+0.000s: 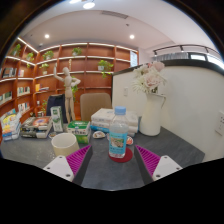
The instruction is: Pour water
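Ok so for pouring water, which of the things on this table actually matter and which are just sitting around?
For the job:
- water bottle, standing between the open gripper fingers
- white cup, a likely target

Just lying about:
- vase of flowers
- green tin
- white box
- books

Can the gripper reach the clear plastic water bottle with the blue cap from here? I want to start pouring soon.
Probably yes. The clear plastic water bottle with the blue cap stands upright just ahead of the open gripper, centred between its fingers, with nothing in the way.
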Demonstrator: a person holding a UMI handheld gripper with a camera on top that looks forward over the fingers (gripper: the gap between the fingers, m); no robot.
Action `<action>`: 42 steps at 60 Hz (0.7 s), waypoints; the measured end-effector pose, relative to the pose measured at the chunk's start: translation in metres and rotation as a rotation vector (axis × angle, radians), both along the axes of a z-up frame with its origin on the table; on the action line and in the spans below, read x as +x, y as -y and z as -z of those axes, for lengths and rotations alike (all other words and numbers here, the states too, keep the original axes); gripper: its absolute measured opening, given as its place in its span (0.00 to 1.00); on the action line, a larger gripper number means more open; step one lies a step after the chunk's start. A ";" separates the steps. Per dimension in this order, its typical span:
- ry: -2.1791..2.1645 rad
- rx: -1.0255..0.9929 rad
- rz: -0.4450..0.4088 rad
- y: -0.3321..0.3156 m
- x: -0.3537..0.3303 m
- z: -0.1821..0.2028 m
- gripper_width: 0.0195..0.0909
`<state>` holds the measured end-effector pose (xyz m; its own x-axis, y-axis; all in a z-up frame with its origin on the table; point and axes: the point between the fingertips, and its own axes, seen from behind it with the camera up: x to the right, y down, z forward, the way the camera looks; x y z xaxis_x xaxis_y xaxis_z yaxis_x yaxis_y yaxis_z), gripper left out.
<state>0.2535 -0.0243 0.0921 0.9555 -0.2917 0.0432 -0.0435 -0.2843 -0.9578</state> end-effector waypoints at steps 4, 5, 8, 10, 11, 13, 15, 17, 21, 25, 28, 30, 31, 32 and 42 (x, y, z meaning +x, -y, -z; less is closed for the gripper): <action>0.024 -0.020 -0.014 0.024 -0.006 -0.007 0.92; 0.025 -0.021 -0.017 0.029 -0.007 -0.009 0.92; 0.024 -0.016 -0.012 0.046 -0.009 -0.018 0.92; 0.024 -0.011 -0.015 0.055 -0.012 -0.024 0.92; 0.023 -0.010 -0.022 0.060 -0.013 -0.027 0.92; 0.023 -0.004 -0.032 0.068 -0.017 -0.032 0.92; 0.023 0.003 -0.036 0.075 -0.019 -0.037 0.92; 0.023 0.012 -0.037 0.083 -0.020 -0.042 0.92; 0.014 0.031 -0.041 0.094 -0.022 -0.050 0.92; -0.006 0.052 -0.065 0.102 -0.029 -0.055 0.92; 0.006 0.043 -0.074 0.108 -0.032 -0.055 0.92; 0.005 0.039 -0.081 0.111 -0.034 -0.055 0.92; 0.006 0.038 -0.085 0.112 -0.035 -0.055 0.92; 0.007 0.037 -0.089 0.113 -0.036 -0.055 0.92; 0.014 0.054 -0.126 0.121 -0.045 -0.062 0.92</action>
<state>0.2083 -0.1453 0.1538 0.9842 -0.1716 0.0443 0.0028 -0.2350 -0.9720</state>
